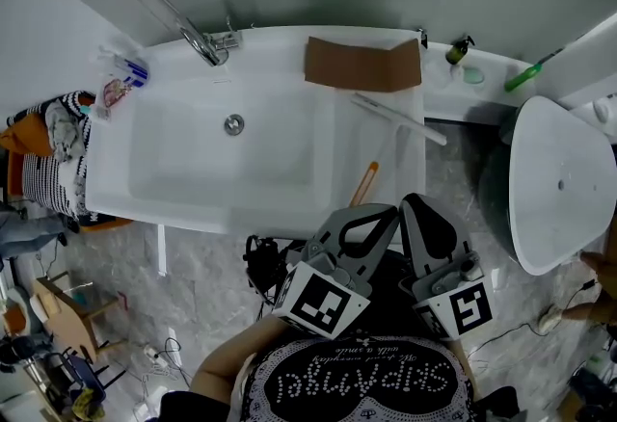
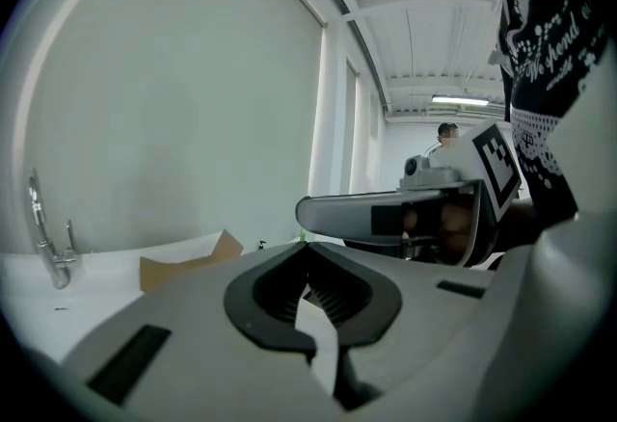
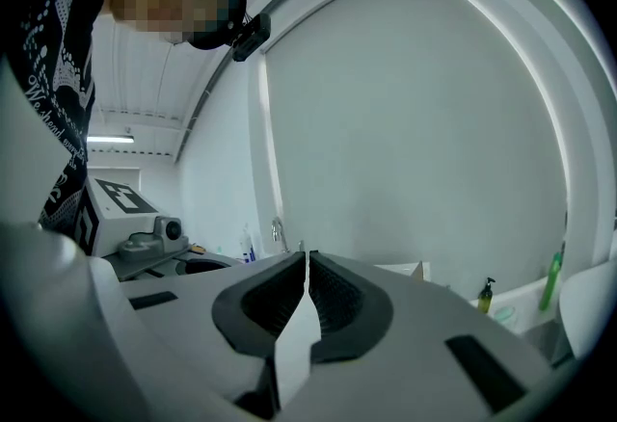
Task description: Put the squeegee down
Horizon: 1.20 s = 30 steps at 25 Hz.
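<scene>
The squeegee (image 1: pixel 395 118) lies on the right rim of the white tub (image 1: pixel 174 203). Its white blade is slanted and its orange-tipped handle (image 1: pixel 364 185) points back toward me. No gripper touches it. In the head view both grippers hover just in front of the tub's near edge. My left gripper (image 1: pixel 384 210) is shut and empty, below the handle's end. My right gripper (image 1: pixel 413 201) is beside it, also shut with nothing held. In the left gripper view the jaws (image 2: pixel 307 247) meet at the tips, and the right gripper (image 2: pixel 386 216) crosses behind them. The right gripper view shows closed jaws (image 3: pixel 305 256).
A brown cardboard piece (image 1: pixel 362 64) lies on the tub's far rim. The faucet (image 1: pixel 204 46) stands at the far left corner. A small bottle (image 1: pixel 459 49) and a green brush (image 1: pixel 525 76) sit on the right ledge. A white basin (image 1: pixel 559 184) is at right, with clothes (image 1: pixel 53 150) at left.
</scene>
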Motion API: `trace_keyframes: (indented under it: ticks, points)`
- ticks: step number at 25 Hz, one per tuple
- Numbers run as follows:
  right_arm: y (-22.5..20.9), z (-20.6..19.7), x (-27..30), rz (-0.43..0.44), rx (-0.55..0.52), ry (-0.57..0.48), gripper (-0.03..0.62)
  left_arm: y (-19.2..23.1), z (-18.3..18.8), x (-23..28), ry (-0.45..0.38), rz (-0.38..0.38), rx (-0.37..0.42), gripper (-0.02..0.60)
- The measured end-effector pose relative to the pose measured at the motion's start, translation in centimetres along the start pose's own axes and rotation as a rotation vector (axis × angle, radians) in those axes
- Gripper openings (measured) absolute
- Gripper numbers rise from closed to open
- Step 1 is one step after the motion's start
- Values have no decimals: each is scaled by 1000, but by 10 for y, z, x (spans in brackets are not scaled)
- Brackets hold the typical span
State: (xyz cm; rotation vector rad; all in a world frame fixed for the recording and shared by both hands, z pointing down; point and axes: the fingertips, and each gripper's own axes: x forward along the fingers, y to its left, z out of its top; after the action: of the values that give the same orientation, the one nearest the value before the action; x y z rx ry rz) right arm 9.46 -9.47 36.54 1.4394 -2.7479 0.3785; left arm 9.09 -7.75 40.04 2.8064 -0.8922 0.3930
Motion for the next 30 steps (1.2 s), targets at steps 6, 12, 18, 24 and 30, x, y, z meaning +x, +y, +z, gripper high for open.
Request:
trace_keyframes:
  ticks: [6,12,18,24,30]
  points:
    - [-1,-2,0,0,3,6,29,3,0,-2,-15,20,4,5]
    - [-2,-3,-1,-2,1,11,29,3,-1,-3,-16,33,-2,4]
    - [4,-2,1,7,-8,-2,28,9,6,-10,-20,33,54,5]
    - [0,3,1,14,0,-30,29,11,3,-9,9,45,25,4]
    - [-6,-9,-7,-2,-13,28,29,5,0,-7,-16,39,-21,4]
